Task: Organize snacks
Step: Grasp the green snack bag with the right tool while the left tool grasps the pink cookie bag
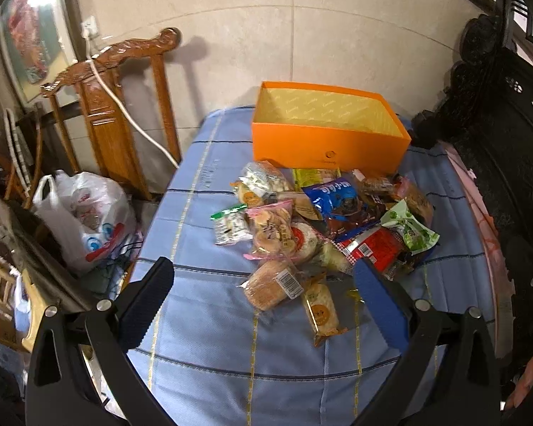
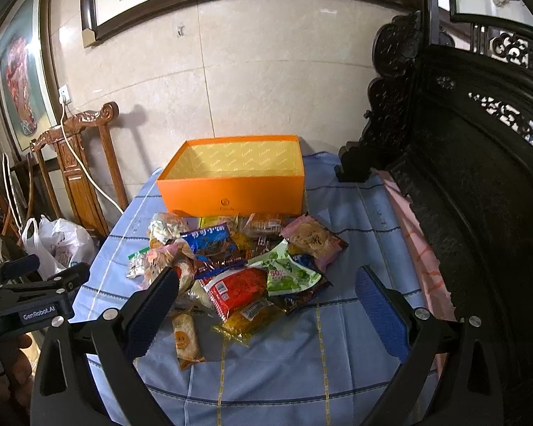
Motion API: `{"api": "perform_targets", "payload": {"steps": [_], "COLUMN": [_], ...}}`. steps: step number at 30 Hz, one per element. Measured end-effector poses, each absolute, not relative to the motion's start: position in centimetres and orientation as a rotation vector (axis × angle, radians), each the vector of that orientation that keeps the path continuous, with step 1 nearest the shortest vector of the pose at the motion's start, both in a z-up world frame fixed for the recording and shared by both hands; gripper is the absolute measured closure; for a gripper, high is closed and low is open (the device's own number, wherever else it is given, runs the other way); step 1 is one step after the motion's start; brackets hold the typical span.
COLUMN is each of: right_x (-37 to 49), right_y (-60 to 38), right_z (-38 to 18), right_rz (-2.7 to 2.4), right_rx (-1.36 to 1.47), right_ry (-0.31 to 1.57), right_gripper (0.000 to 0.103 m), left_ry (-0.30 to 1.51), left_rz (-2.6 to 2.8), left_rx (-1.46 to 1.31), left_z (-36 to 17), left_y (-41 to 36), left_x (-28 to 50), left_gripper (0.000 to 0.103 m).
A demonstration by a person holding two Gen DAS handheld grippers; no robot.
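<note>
Snacks (image 1: 323, 227) lie heaped before an empty orange box (image 1: 328, 138) while both tongs, left (image 1: 266, 284) and right (image 2: 268, 296), hover released, holding nothing.

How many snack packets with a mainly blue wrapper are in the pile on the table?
1 clearly: the blue packet lies near the middle of the pile, in front of the orange box. A second bluish wrapper edge shows under the green packet; others may be hidden.

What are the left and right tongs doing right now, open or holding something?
Left tongs: open, holding nothing.
Right tongs: open, holding nothing.
</note>
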State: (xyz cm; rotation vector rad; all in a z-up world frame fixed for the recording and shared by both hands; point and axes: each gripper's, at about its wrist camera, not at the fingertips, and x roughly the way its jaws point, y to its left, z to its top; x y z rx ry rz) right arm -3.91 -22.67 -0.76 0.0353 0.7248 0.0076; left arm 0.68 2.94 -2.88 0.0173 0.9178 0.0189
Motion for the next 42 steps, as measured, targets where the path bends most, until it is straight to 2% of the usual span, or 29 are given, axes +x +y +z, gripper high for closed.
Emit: {"api": "perform_targets", "payload": {"steps": [3,8,11,14,20,22,23,24,25,26,27,30,37,42], "right_x": [-2.7,1.0,3.7,6.1,12.5,14.1,14.5,14.8,15.1,15.2,15.2,14.8,13.0,11.6], "right_y": [-23.1,-22.7,-21.6,-22.1,-23.0,-22.8,-22.9,-23.2,-23.2,-23.3,-23.4,-23.5,-24.3,-25.1], "right_z": [-3.3,-10.0,-13.8,-15.6,-17.6,-19.1,-19.6,-19.7,-19.9,-20.0,-20.0,-19.8,-18.9,-18.1], "right_rz": [-0.008,-0.024,-0.004,-0.031,-0.043,-0.018,0.017,0.033,0.009,-0.008,-0.007,0.011,0.039,0.065], "right_rx": [0.028,-0.043,-0.101,-0.098,-0.080,-0.098,-0.075,-0.046,-0.061,-0.076,-0.075,-0.090,-0.034,-0.004], "right_ry": [0.796,0.888,0.941,0.948,0.987,1.031,1.049,1.052,1.072,1.082,1.084,1.076,1.038,1.009], "right_gripper": [0.004,0.004,0.004,0.004,0.004,0.012,0.024,0.041,0.047,0.053,0.056,0.068,0.073,0.077], "left_ry": [0.956,1.019,1.046,1.068,1.105,1.081,1.080,1.092,1.098,1.096,1.078,1.056,1.023,1.000], "left_rz": [0.041,0.029,0.056,0.053,0.042,0.033,0.023,-0.020,-0.044,-0.049,-0.047,-0.070,-0.177,-0.197], "left_rx": [0.058,-0.074,0.028,0.113,0.021,0.030,0.025,-0.013,-0.047,-0.060,-0.041,-0.027,-0.115,-0.139], "left_z": [-6.5,-12.9,-16.4,-19.1,-21.6,-22.1,-22.3,-22.5,-22.7,-22.6,-22.5,-22.2,-21.4,-20.4], "left_y": [3.6,5.4,4.0,2.6,3.4,3.2,3.2,3.4,3.5,3.5,3.3,2.9,4.2,4.2], "left_x": [3.1,6.4,8.2,10.1,13.4,14.1,14.4,14.7,14.9,14.9,14.8,14.6,14.0,13.4], "left_gripper": [0.004,0.004,0.004,0.004,0.004,0.004,0.006,0.024,0.031,0.034,0.042,0.047,0.058,0.060]}}
